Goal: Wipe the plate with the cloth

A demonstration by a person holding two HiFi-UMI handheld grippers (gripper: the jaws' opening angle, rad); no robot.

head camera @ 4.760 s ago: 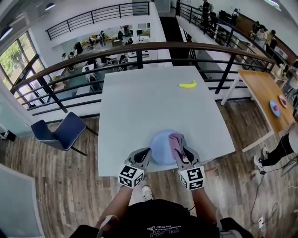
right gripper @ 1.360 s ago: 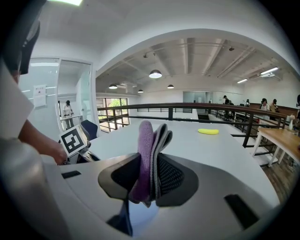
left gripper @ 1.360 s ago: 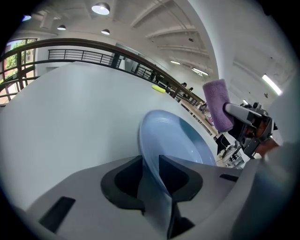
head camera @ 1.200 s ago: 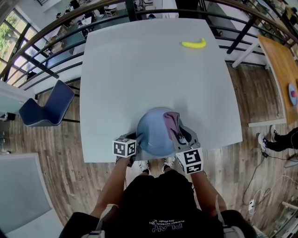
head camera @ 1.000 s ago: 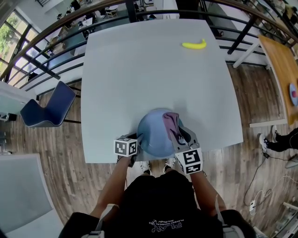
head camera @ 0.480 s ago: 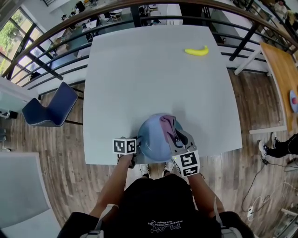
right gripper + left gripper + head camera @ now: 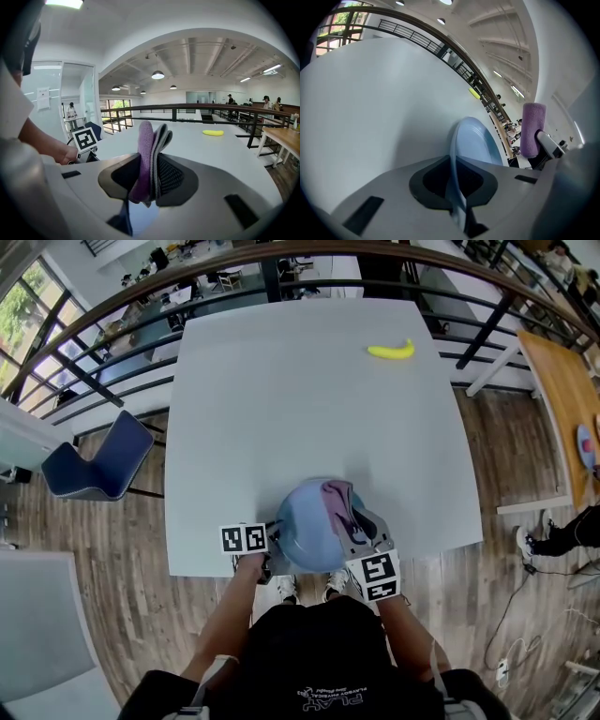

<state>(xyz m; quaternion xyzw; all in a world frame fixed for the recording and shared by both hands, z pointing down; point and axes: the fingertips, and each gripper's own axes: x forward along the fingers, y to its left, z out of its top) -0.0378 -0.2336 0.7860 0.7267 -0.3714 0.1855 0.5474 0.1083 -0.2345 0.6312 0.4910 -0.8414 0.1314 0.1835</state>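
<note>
A light blue plate sits at the front edge of the white table. My left gripper is at its left rim. In the left gripper view the thin rim runs between the closing jaws of the left gripper, which pinch it. My right gripper is over the plate's right side, shut on a folded purple and grey cloth. The cloth sticks up out of the right gripper. The purple cloth also shows past the plate.
A yellow banana lies at the table's far right. A blue chair stands on the wooden floor to the left, a dark railing runs behind the table, and a wooden table stands at the right.
My left gripper's marker cube has rolled and now sits flatter at the plate's left rim. The right gripper with the cloth has barely shifted. The plate stays at the table's front edge.
</note>
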